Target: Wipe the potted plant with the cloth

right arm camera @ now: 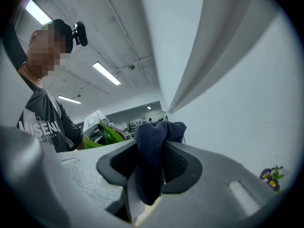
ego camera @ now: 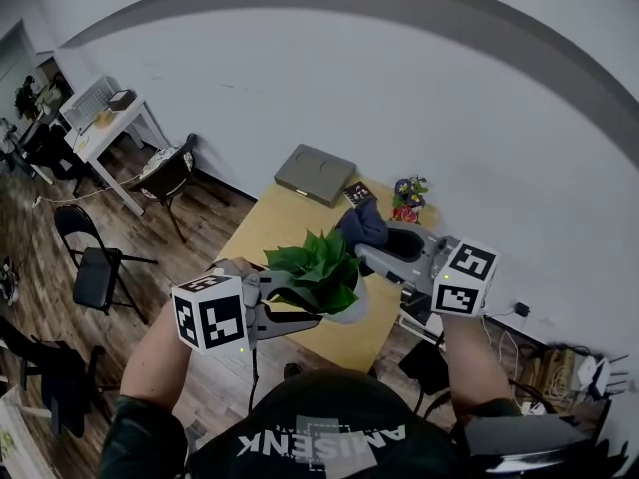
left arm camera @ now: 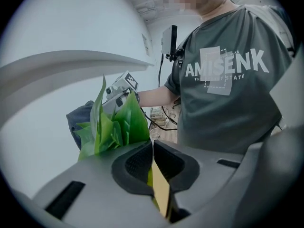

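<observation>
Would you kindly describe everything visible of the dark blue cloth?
The cloth is dark blue, soft-looking fabric, bunched and creased. The right tongs are shut on its middle; a lump pokes past the pads and a fold trails behind them. It is held above the wooden table, beside the potted plant; whether it touches a leaf is unclear.

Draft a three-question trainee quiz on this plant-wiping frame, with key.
1. What does the right claw grip? a) cloth b) pot c) nothing
2. True or false: the left claw stands wide open.
3. What stands at the far right corner of the table?
Key: 1 a; 2 false, it is shut on a leaf; 3 flowers.
</observation>
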A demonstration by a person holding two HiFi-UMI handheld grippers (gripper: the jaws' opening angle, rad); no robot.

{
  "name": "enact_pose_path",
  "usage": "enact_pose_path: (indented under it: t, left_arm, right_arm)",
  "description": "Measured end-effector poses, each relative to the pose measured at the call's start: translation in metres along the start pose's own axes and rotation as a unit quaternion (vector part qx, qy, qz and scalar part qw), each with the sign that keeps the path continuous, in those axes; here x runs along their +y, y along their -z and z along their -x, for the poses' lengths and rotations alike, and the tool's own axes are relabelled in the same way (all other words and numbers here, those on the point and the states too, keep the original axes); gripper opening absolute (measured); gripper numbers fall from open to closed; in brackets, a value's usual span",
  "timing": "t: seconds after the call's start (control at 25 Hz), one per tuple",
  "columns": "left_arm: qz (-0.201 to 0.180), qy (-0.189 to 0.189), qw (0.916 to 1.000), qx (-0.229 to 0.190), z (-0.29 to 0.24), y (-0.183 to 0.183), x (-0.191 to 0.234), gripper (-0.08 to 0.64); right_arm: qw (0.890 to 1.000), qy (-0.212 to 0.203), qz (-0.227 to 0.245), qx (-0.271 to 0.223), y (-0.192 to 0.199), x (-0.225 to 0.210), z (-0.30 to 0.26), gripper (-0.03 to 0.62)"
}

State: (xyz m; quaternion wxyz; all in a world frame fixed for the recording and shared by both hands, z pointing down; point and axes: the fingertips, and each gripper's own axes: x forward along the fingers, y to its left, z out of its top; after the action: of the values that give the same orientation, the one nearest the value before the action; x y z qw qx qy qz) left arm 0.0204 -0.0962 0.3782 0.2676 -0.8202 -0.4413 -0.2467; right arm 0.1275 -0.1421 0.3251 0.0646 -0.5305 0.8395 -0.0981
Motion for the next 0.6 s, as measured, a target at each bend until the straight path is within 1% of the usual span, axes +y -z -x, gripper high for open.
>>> enact_pose_path:
  t: [0.08,0.32,0.6]
  left_arm:
    - [-0.002,-0.005,1.0,0.002,0.0,-0.003,-0.001,0.011]
    - [0.001,-0.02,0.9998,0.0,0.005,-0.003,0.003,0.011]
    - [0.007,-0.028,0.9996,-0.001,0.007,-0.004,0.005,0.011]
  right_arm:
    - [1.0,-0.013,-0.009,0.003,0.003,0.0,0.0,0.132]
    - [0.996,-0.042,-0.075,-0.007,0.018,-0.008,0.002,0.132]
    - [0.993,-0.041,-0.114,0.001,0.047,-0.012,0.011,0.132]
